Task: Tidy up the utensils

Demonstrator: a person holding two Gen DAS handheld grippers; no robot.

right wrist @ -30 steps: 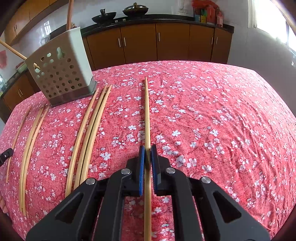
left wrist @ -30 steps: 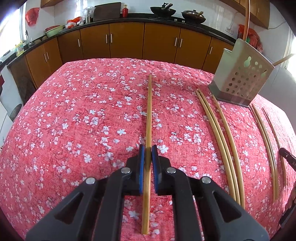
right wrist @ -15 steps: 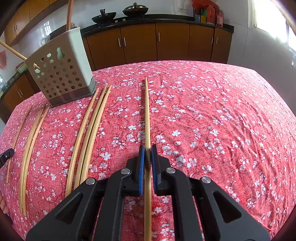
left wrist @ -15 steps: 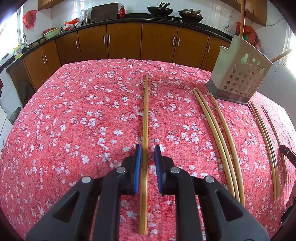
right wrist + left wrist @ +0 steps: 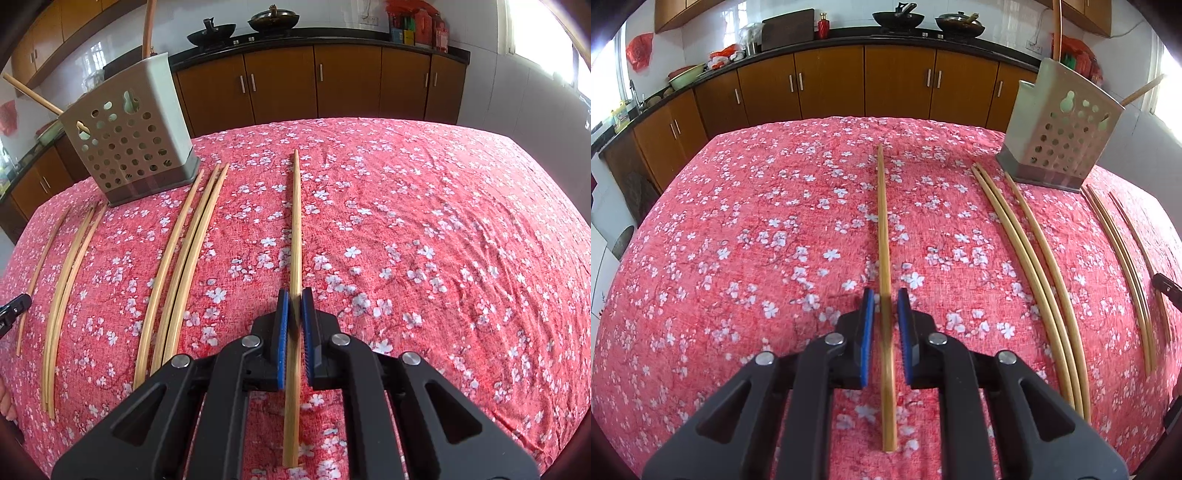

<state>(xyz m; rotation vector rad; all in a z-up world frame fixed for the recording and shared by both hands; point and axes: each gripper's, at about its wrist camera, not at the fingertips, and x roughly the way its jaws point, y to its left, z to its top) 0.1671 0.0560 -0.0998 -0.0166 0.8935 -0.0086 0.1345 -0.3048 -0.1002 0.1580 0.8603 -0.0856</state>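
I see two claws, each over its own long thin stick on the counter (image 5: 757, 240) with the red flower cloth. The left claw (image 5: 885, 306) is closing on the left chopstick (image 5: 882, 221), which lies flat well off to the left of the holder (image 5: 1060, 147) with the holes. A thin gap shows on each side, so the pads do not squeeze it yet. The right claw (image 5: 294, 306) is pinched tight on the right chopstick (image 5: 296, 221), which points away from it, well off to the right of the holder. More loose chopsticks (image 5: 1027, 258) lie in rows just in front of the holder, and a few already stand inside it. I think these sticks are very light and stiff, and smooth, so one could slip or spin if it is held only by the tip. The thick end, a little way in from the very end, looks like the best place to grab, and both claws sit about there
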